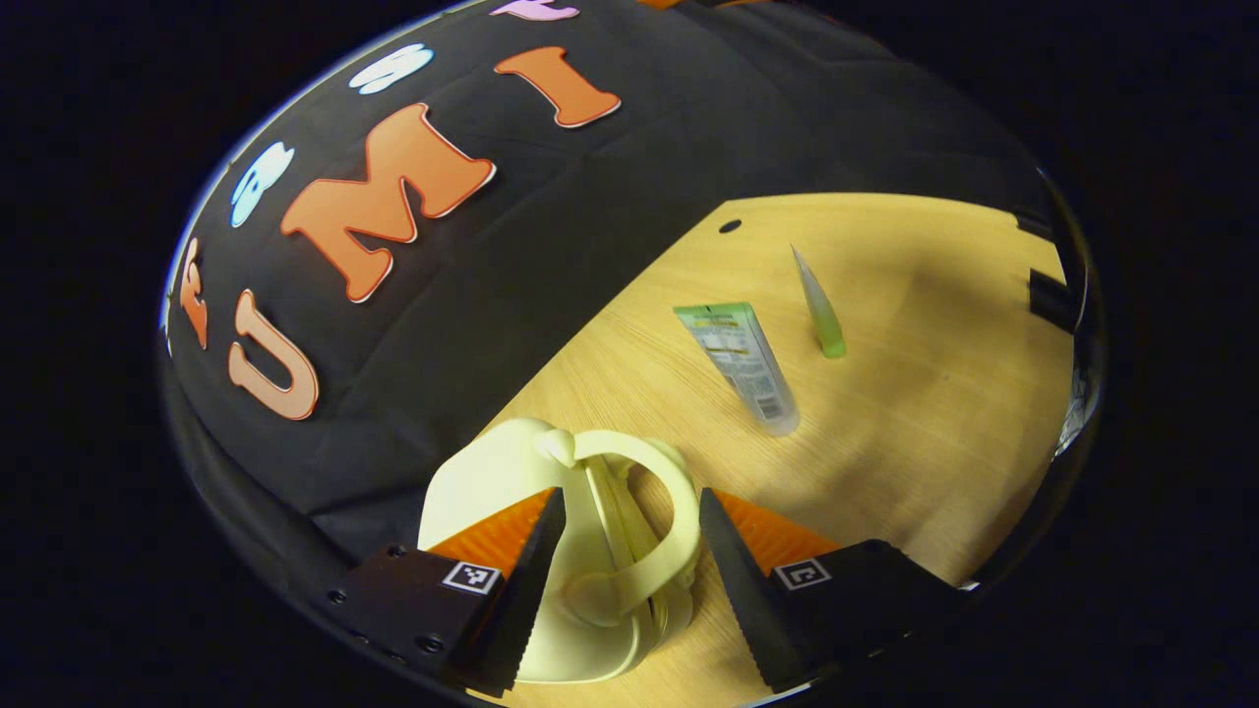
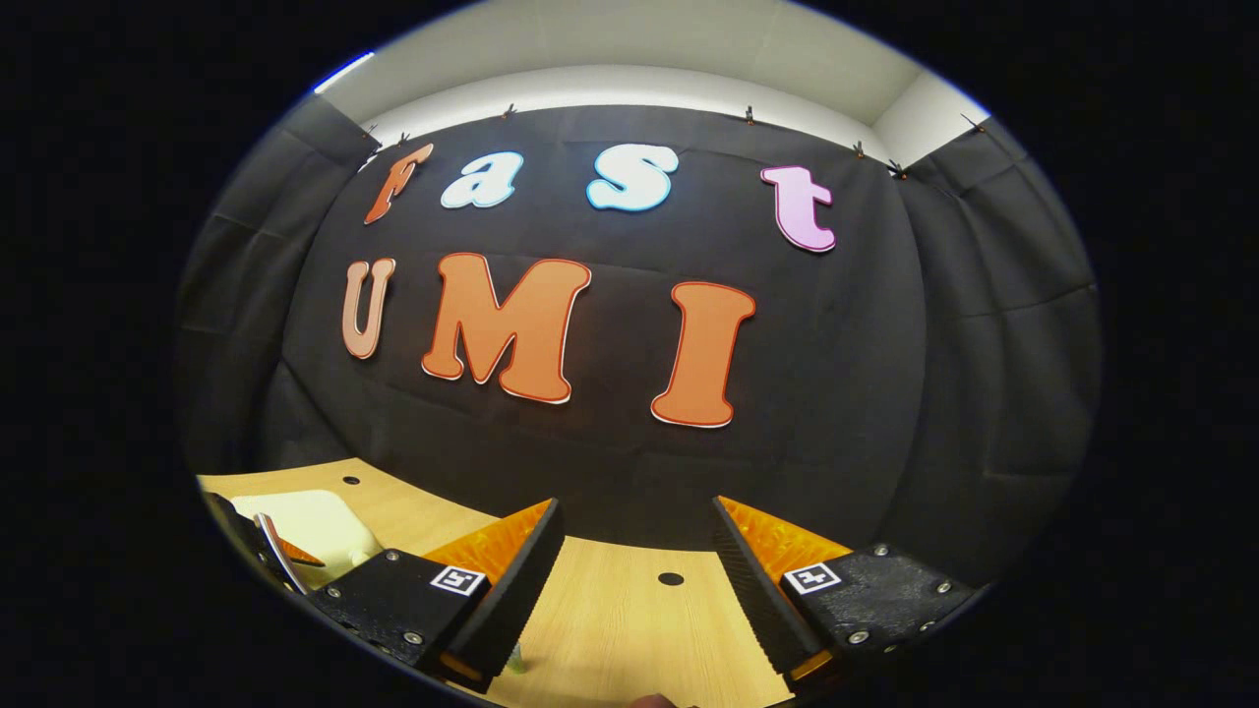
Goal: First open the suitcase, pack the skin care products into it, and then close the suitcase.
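Note:
A small pale cream suitcase (image 1: pixel 492 472) stands on the wooden table (image 1: pixel 934 413) against the wall, its two shells together. Its loop handle (image 1: pixel 679 511) faces my left gripper (image 1: pixel 629 494), which is open with one finger on each side of the handle and not pressing it. A white tube with a green end (image 1: pixel 745 366) and a slim green tube (image 1: pixel 821 313) lie on the table beyond. My right gripper (image 2: pixel 634 503) is open and holds nothing, low over the table facing the wall. The suitcase (image 2: pixel 315 523) lies to its left.
The black cloth wall runs close behind the suitcase. Small round holes (image 1: pixel 730 226) (image 2: pixel 671 578) mark the tabletop. Part of the other gripper (image 2: pixel 270 551) shows by the suitcase at the left of the right gripper view. A green tip (image 2: pixel 516 665) peeks beside my right gripper's left finger.

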### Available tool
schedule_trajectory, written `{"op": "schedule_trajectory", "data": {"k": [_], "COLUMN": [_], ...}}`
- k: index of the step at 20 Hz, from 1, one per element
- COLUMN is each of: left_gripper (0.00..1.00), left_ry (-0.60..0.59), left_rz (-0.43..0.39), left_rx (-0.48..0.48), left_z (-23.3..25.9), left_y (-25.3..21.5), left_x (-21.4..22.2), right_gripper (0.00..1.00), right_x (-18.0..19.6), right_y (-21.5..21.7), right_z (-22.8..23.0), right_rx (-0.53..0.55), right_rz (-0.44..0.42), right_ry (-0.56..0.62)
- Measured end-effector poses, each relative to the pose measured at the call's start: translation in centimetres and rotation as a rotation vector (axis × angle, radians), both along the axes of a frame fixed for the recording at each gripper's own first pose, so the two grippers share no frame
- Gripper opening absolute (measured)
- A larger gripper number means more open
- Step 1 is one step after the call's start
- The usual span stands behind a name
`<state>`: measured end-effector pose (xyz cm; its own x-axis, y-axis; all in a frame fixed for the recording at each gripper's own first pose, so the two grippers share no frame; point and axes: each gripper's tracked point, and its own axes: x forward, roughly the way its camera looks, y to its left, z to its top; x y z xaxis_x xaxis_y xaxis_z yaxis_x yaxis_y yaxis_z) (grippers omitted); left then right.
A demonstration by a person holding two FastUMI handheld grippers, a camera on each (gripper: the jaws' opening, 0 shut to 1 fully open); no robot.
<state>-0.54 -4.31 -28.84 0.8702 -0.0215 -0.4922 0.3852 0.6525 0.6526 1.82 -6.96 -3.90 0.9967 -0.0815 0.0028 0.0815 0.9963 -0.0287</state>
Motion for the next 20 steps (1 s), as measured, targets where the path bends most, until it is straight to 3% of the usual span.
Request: {"op": "schedule_trajectory", "data": {"k": [2,6,8,9,10,11,13,18,19,20], "left_gripper": [0.86,0.66,0.46,0.35,0.35,0.19,0.06,0.06,0.06,0.06], "left_ry": [0.012,0.029,0.001,0.014,-0.027,-0.058,-0.068,-0.098,-0.108,-0.119], "left_rz": [0.001,-0.001,-0.007,-0.024,-0.036,-0.032,-0.006,0.092,0.108,0.125], "left_rx": [0.058,0.208,0.272,0.281,0.310,0.342,0.292,0.142,0.111,0.072], "left_z": [-1.2,-2.6,-1.4,-3.0,-3.4,-1.8,-0.9,1.2,2.1,3.2], "left_y": [0.3,0.9,0.3,0.4,0.1,-0.1,-0.1,-0.2,-0.1,0.4], "left_x": [0.1,-0.2,-1.3,-0.4,1.2,-0.2,-0.5,-0.9,-0.8,-0.6], "right_gripper": [0.95,0.95,0.94,0.94,0.95,0.95,0.95,0.94,0.98,0.94], "right_x": [0.1,0.4,0.6,0.6,0.7,0.7,0.8,0.7,0.5,0.5], "right_y": [-0.1,-0.3,-0.3,-0.4,-0.4,-0.4,-0.3,0.7,0.9,1.2], "right_z": [-0.1,-0.4,-0.4,-0.4,-0.5,-0.6,-0.6,-1.7,-1.9,-2.0], "right_rx": [0.003,0.009,0.009,0.008,0.010,0.010,0.014,0.007,0.003,0.000], "right_rz": [0.005,0.011,0.018,0.019,0.026,0.032,0.046,0.093,0.101,0.110], "right_ry": [0.000,0.002,-0.002,-0.004,-0.004,-0.005,-0.008,0.003,0.005,0.008]}}
